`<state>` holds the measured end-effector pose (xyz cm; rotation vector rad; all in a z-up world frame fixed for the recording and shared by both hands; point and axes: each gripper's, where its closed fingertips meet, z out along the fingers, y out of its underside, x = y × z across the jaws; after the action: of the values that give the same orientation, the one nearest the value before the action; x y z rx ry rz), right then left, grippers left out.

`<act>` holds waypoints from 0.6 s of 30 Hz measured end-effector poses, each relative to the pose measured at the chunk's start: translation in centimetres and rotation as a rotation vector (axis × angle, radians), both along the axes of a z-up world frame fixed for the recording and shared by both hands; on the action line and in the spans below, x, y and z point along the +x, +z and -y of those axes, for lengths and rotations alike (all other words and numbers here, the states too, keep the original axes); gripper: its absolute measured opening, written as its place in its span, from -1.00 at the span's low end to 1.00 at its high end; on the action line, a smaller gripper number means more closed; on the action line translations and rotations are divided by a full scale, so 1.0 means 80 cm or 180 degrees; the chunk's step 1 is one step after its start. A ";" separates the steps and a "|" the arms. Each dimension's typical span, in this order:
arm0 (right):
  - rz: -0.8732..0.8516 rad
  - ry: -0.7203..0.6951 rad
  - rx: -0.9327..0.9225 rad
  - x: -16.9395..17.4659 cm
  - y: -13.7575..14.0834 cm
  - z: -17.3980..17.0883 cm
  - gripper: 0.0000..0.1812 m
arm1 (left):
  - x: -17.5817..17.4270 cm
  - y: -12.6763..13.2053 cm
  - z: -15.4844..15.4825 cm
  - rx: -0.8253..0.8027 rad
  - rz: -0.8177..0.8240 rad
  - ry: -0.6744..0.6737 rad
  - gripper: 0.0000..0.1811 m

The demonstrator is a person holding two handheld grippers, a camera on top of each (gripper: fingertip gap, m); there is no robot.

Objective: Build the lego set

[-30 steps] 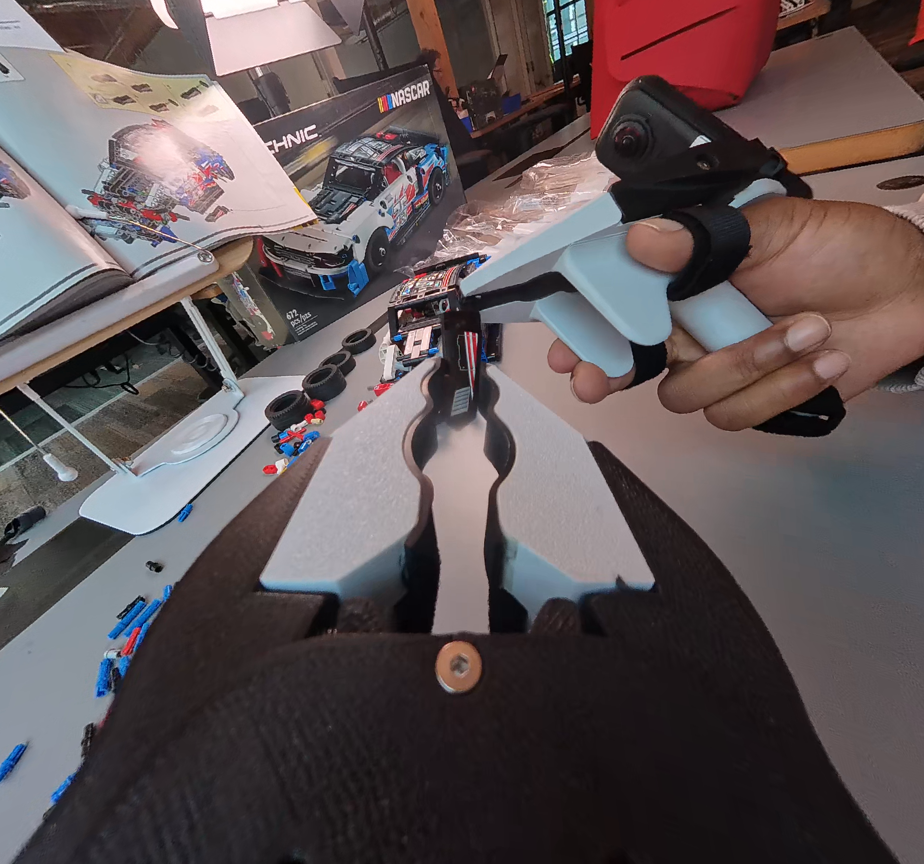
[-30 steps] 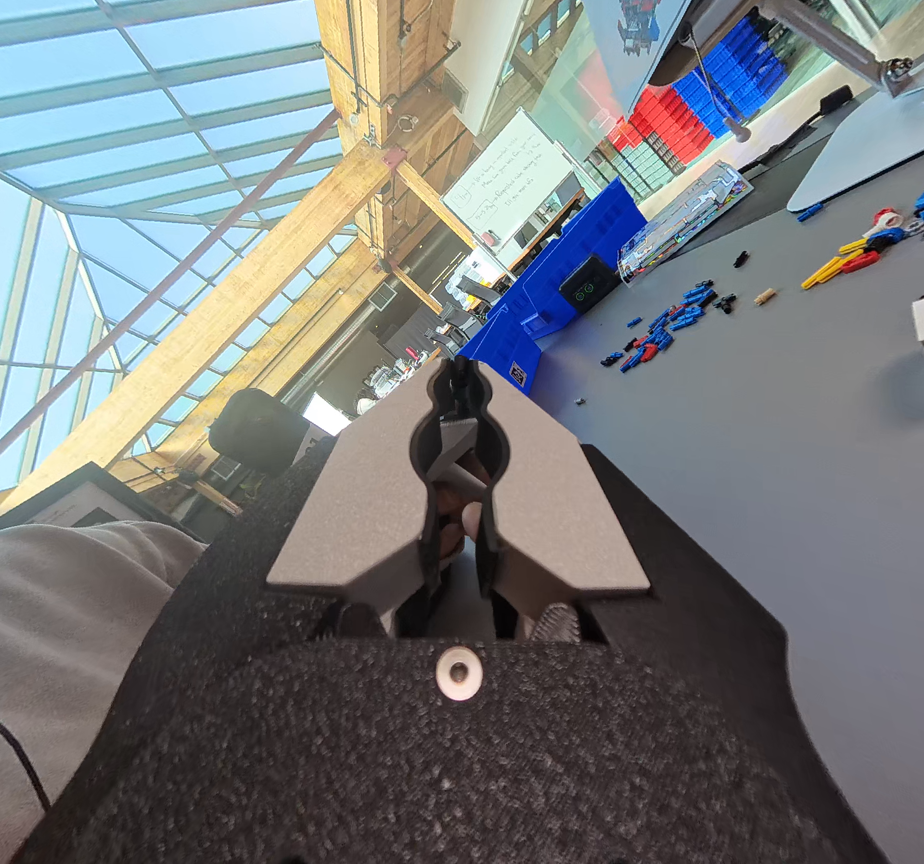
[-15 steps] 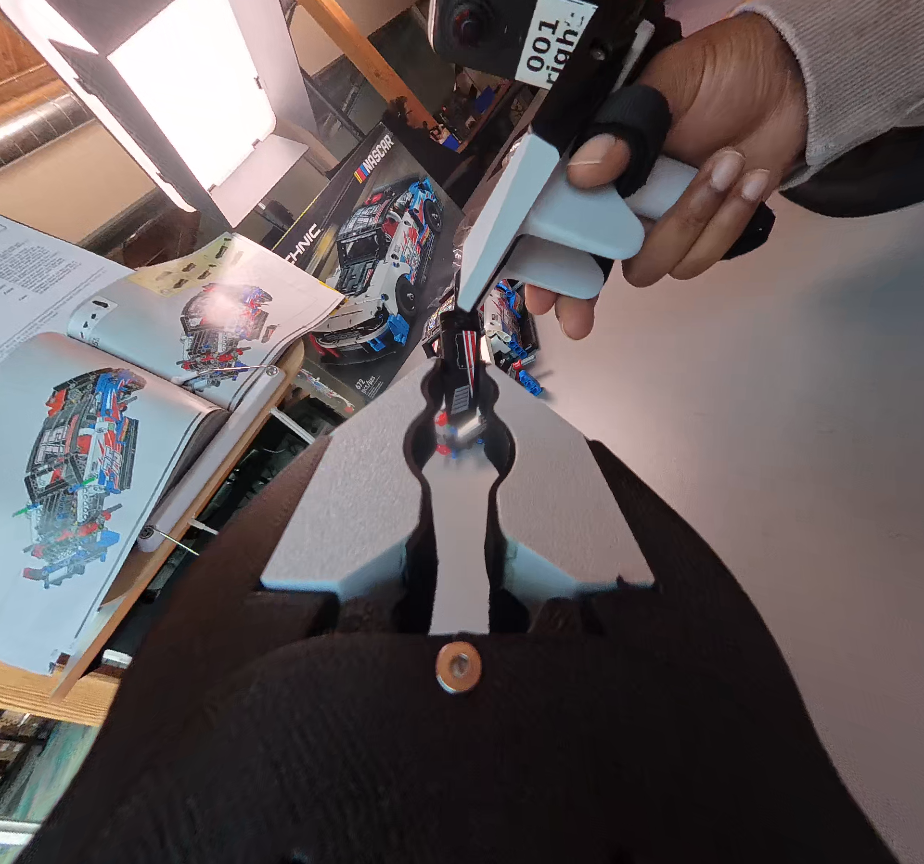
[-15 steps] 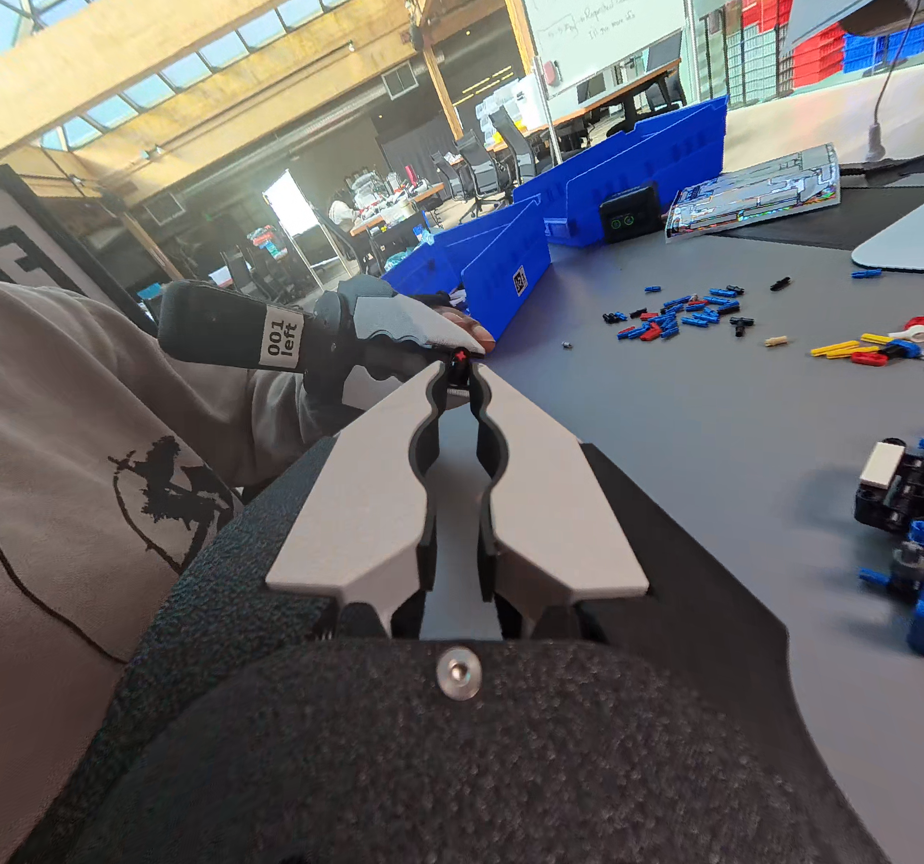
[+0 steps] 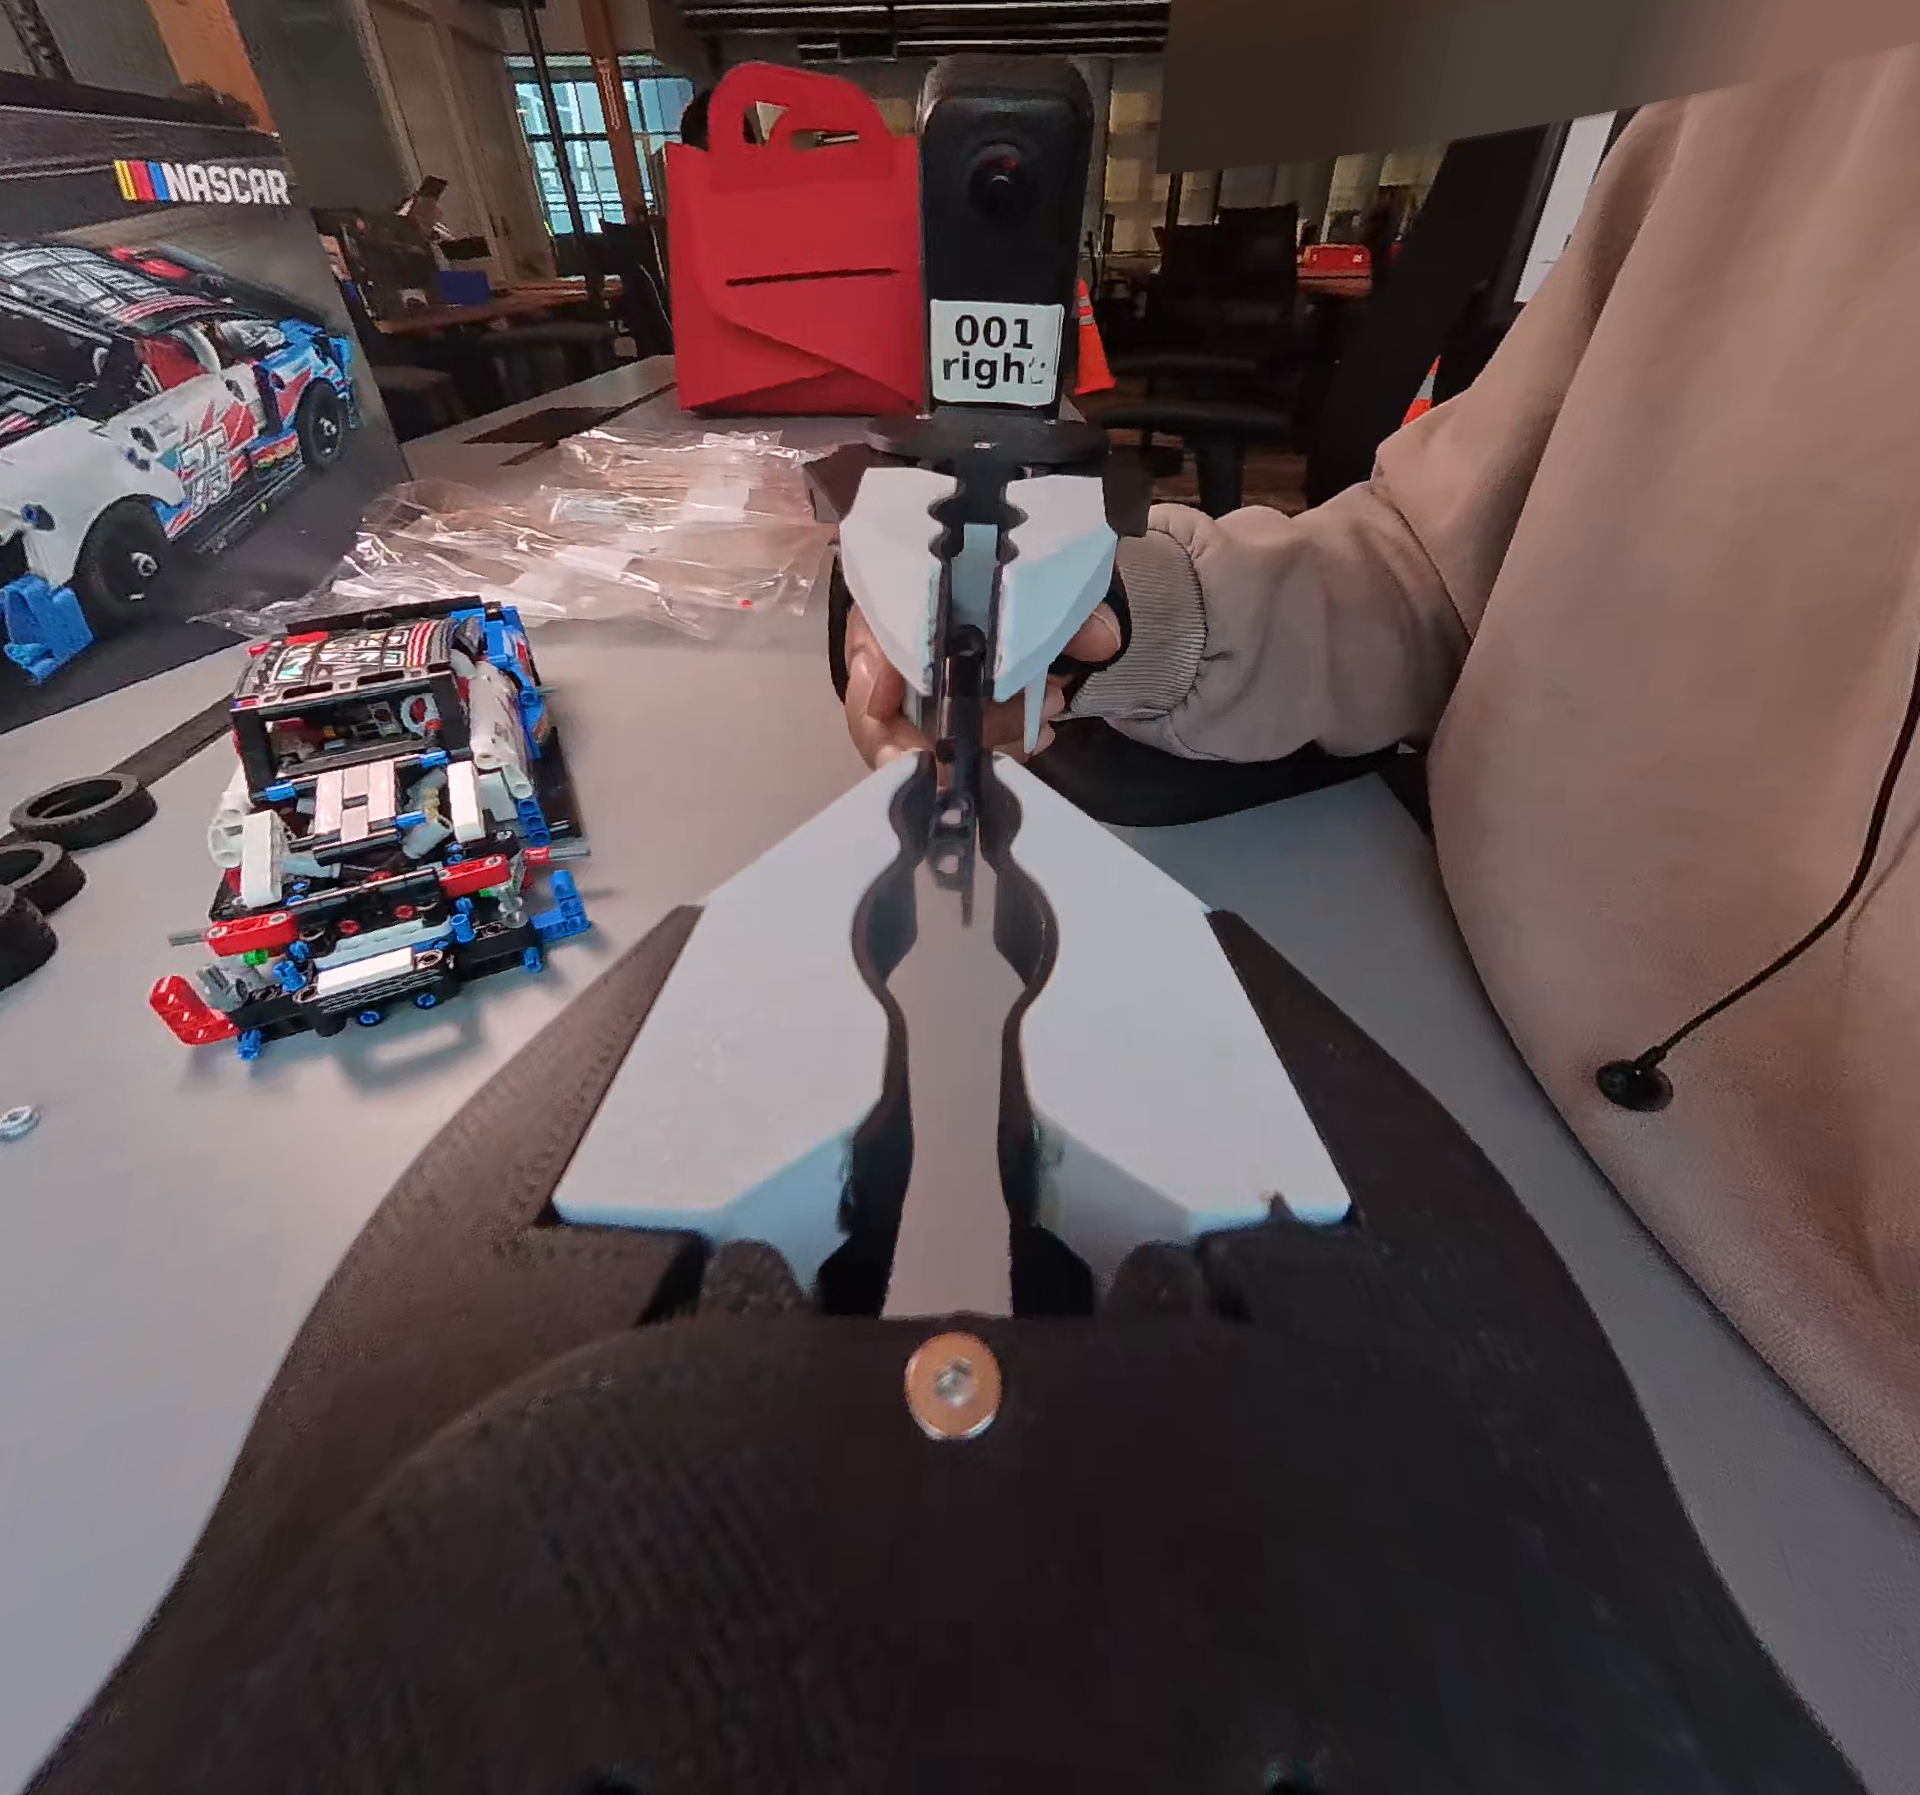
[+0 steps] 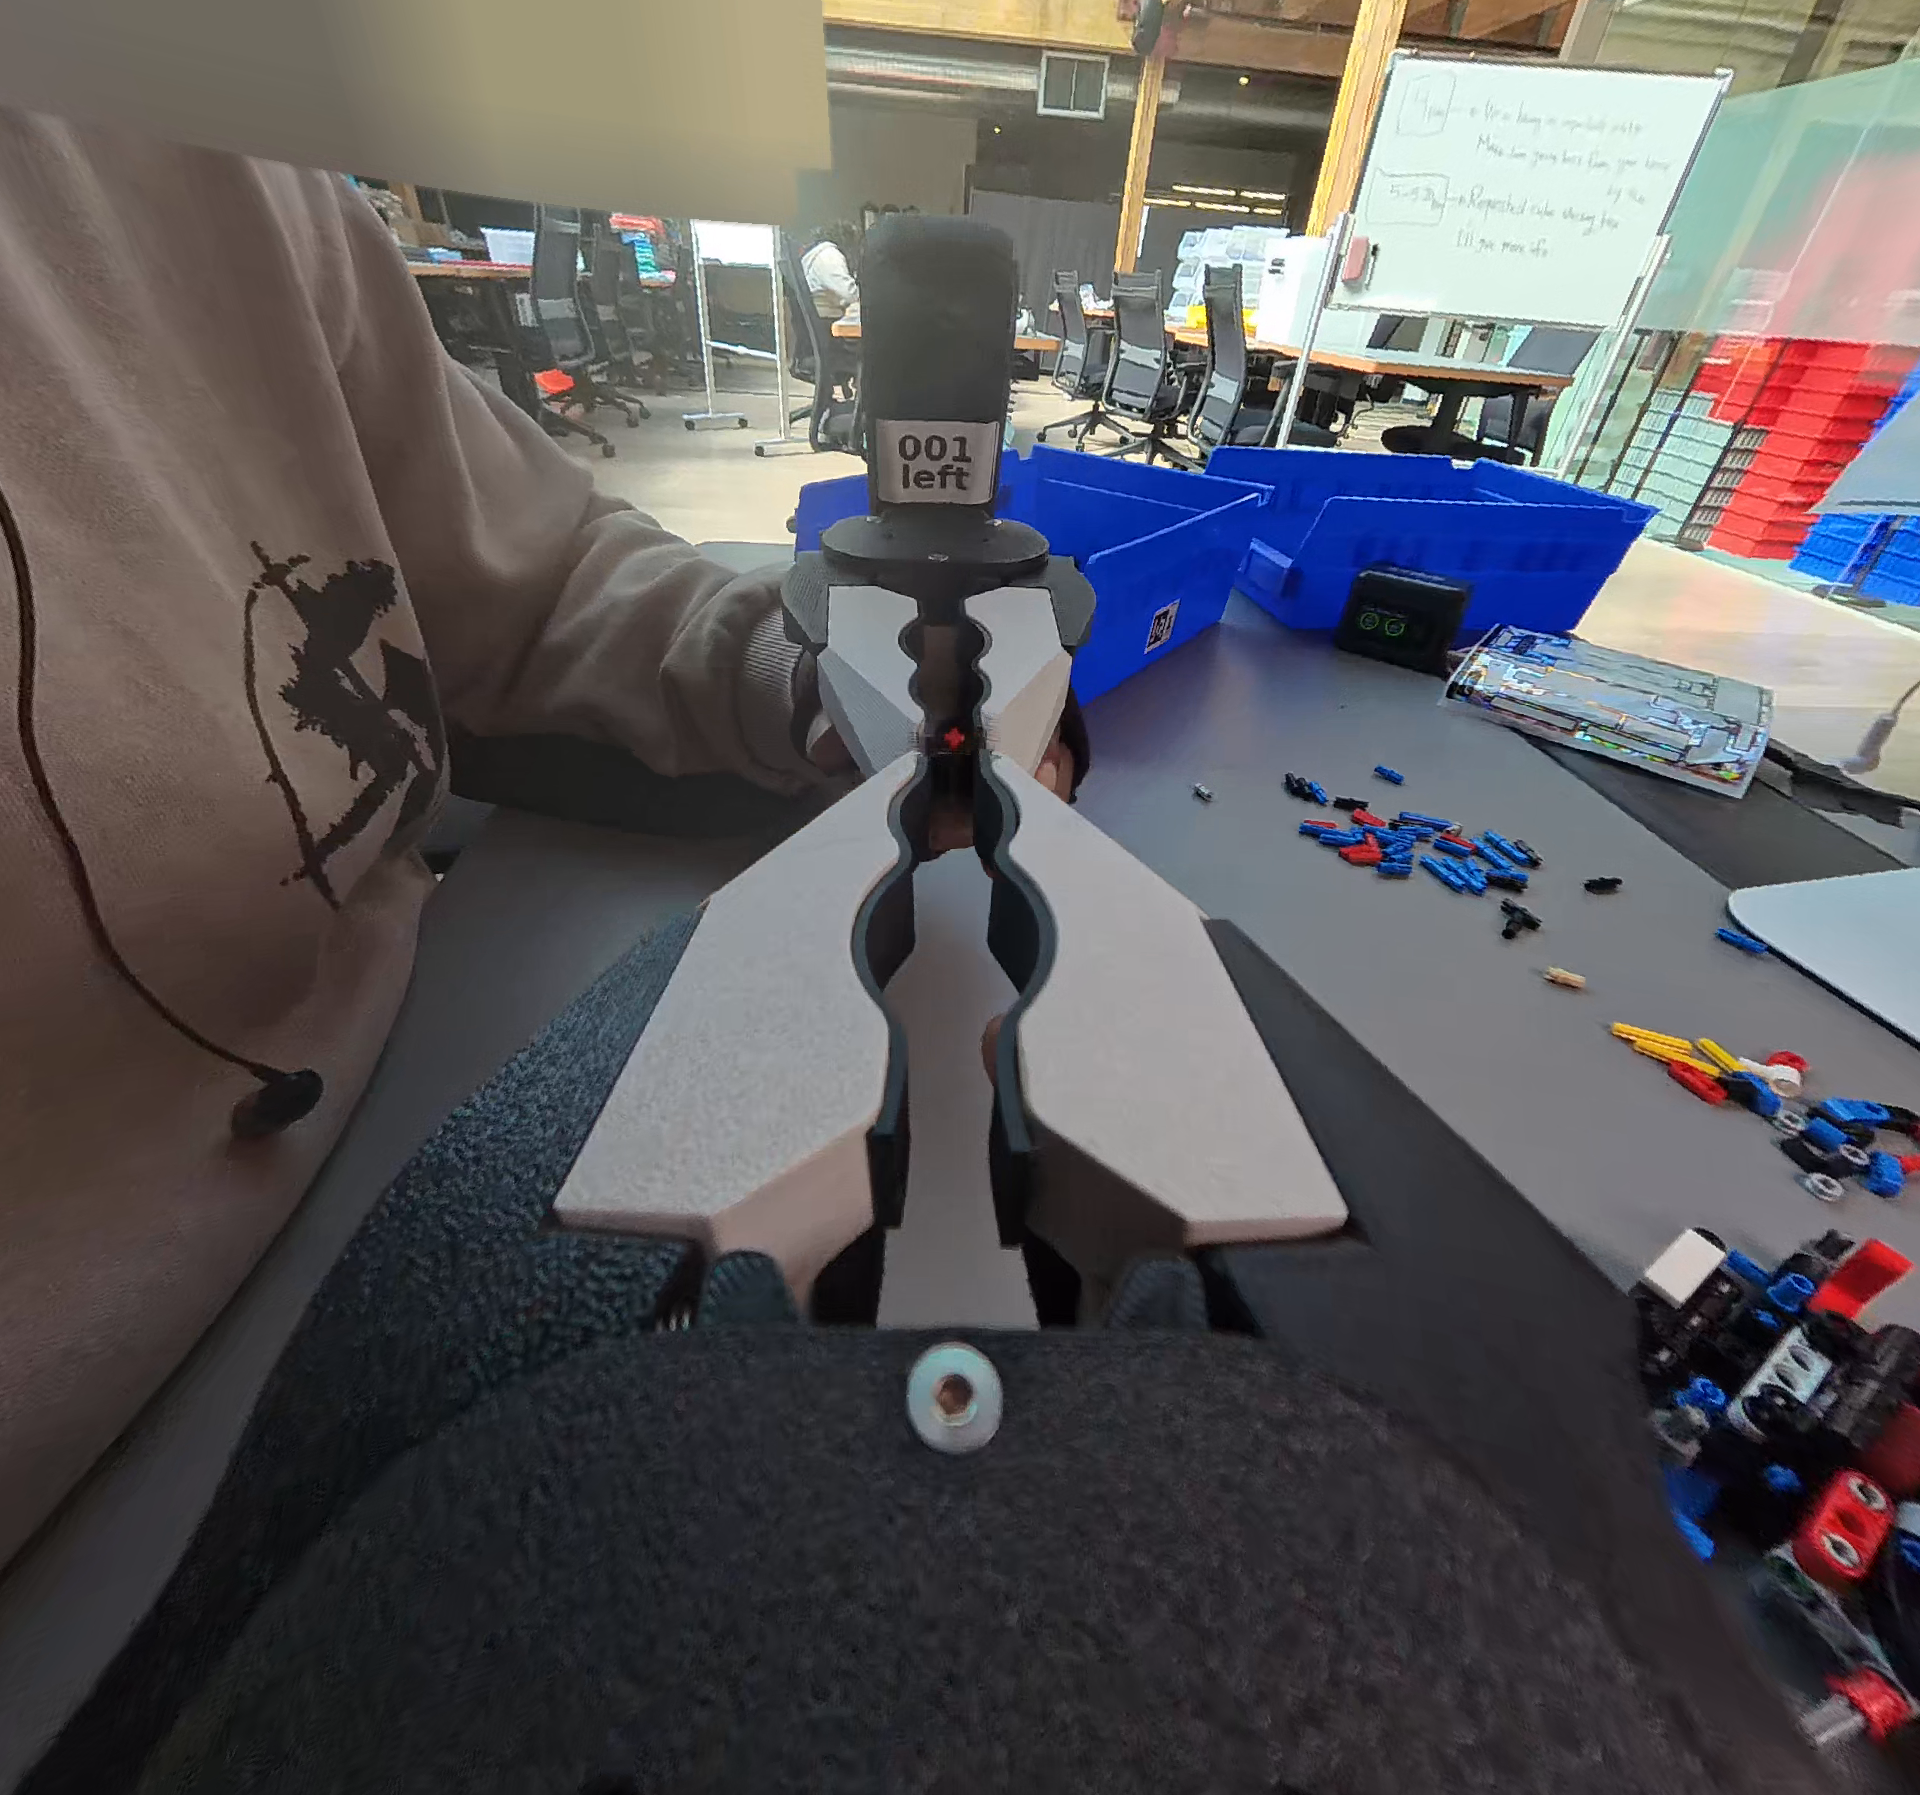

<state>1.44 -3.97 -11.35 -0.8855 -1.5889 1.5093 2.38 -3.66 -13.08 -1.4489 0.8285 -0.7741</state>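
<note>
My left gripper (image 5: 954, 777) is shut on a thin black lego piece (image 5: 952, 815) held in the air above the grey table (image 5: 727, 737). My right gripper (image 5: 966, 675) faces it tip to tip and is shut on the far end of the same piece. In the right wrist view my right gripper (image 6: 948, 766) meets the left gripper (image 6: 948, 706), with a red cross-shaped end (image 6: 952, 737) of the piece between the tips. The partly built lego car (image 5: 384, 810) stands on the table to the left, and shows at the lower right in the right wrist view (image 6: 1808, 1382).
The set's box (image 5: 156, 343), black tyres (image 5: 83, 805), empty plastic bags (image 5: 603, 530) and a red bag (image 5: 795, 249) lie at the left and back. Loose pins (image 6: 1423, 846), coloured pieces (image 6: 1766, 1091), a sticker sheet (image 6: 1605, 706) and blue bins (image 6: 1351, 530) are on the right. The person's torso (image 5: 1714, 602) is close by. Less than 4 cm separates the two grippers' tips. Left tips and right tips are each some 25 centimetres from the partly built lego car (image 5: 384, 810).
Both grippers have swung round, levelled and now point straight at each other. The held piece has turned with them and now shows its thin black edge instead of its striped face.
</note>
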 end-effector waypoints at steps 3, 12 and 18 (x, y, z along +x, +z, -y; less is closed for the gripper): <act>0.0060 0.0029 0.0077 -0.001 -0.008 0.004 -0.94 | 0.000 -0.002 0.004 -0.0029 -0.0030 -0.0091 -0.94; 0.0441 0.0093 0.0379 0.007 -0.035 0.003 -0.94 | 0.001 -0.025 0.006 -0.0100 -0.0539 -0.0159 -0.95; 0.0516 0.0081 0.0453 0.009 -0.041 0.002 -0.93 | 0.000 -0.033 0.005 -0.0158 -0.0629 -0.0172 -0.94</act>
<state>2.17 -4.12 -14.63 -0.9288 -1.8066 1.3509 2.40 -4.10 -15.73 -1.5705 1.0081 -0.7037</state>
